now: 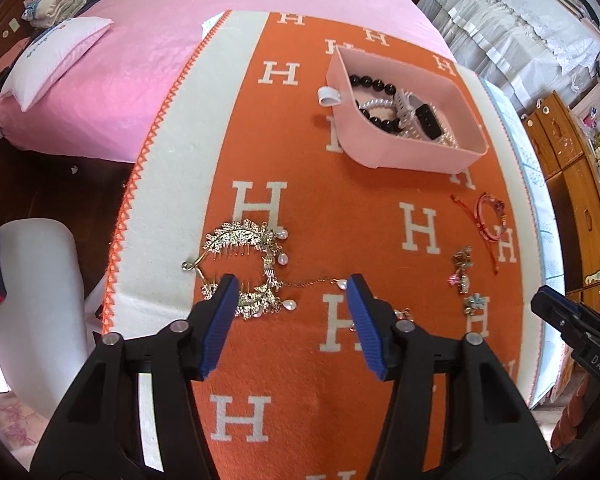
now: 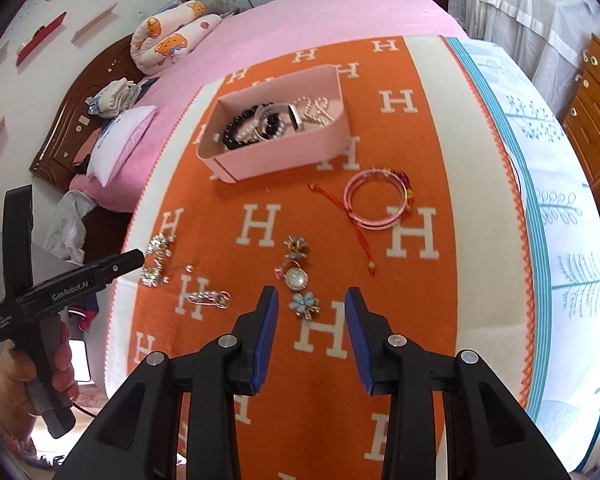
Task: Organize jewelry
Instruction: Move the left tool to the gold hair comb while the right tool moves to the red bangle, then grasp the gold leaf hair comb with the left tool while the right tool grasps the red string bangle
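Left wrist view showed the left gripper [image 1: 290, 284] pointing steeply down with its blue pads about half open and nothing pressed between them. Just beyond the left pad lay the gold rhinestone hair comb with pearl drops [image 1: 244, 268], curled in an arc on the orange blanket with white H letters [image 1: 300, 160]; its fine chain ran rightward across the gap between the pads to a small pearl near the right pad. The comb's bulk sat left of the gripper's centre line, so I judged that a shift left was needed before closing, with the chain's length lying across the jaws rather than along them.

Right wrist view showed the right gripper [image 2: 312, 300] also parted, somewhat narrower, and empty. Directly between and just past its fingertips lay the pale blue flower brooch [image 2: 306, 306], with a round pearl-faced brooch [image 2: 296, 278] just beyond it. The right hand was plainly the nearer one to this cluster, the left hand to the comb.

Farther off and to the right lay the pink coiled bangle with red cord [image 2: 376, 200]. At the far side stood the pink rectangular plastic tray [image 2: 340, 132], already holding black beads, pearls and a watch.
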Motion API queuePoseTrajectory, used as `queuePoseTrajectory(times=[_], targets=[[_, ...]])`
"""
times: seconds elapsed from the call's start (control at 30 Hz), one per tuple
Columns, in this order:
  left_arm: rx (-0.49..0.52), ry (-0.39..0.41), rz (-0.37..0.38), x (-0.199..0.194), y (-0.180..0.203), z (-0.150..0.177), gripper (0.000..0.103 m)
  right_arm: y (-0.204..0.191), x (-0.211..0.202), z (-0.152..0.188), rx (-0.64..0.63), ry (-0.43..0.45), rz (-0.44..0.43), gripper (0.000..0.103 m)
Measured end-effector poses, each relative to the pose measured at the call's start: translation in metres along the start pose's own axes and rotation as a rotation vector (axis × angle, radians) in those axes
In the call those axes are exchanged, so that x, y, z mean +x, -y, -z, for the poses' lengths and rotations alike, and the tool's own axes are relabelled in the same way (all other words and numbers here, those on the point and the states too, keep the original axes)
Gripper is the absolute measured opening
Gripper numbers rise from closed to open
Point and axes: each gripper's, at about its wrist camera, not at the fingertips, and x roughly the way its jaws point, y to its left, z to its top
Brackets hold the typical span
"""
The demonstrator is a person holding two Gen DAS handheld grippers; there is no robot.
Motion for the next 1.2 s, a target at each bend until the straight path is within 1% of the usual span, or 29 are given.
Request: queuePoseTrajectory(times=[0.07,0.2,0.37,0.63,0.87,1.0,1.2], targets=[[0.008,-0.019,-0.004,0.009,0.0,-0.002,0.04,0.003,0.005,0.001,0.006,-0.003,0.004,0.035],[0.002,-0.061,-0.012,0.03,-0.001,-0.005,0.034,0.007,0.015,0.0,0.02,-0.009,0.007,0.035],[-0.005,-0.084,-0.025,0.047,-0.001,-0.013,0.024,0.011,0.023,-0.007,0.024,-0.007,0.018,0.035],[-0.026,-0.103,-0.046,0.061,0.0,-0.026,0.023,0.02,0.033,-0.025,0.019,-0.006,0.038,0.035],[-0.067,-0.107,-0.054,0.06,-0.002,-0.03,0.023,0.022,0.041,-0.046,-0.013,0.004,0.051,0.035],[-0.083,-0.108,-0.057,0.058,-0.004,-0.031,0.023,0.016,0.058,-0.058,-0.052,-0.015,0.065,0.035],[-0.106,-0.109,-0.056,0.055,-0.011,-0.028,0.023,-0.004,0.087,-0.071,-0.158,-0.04,0.106,0.034]])
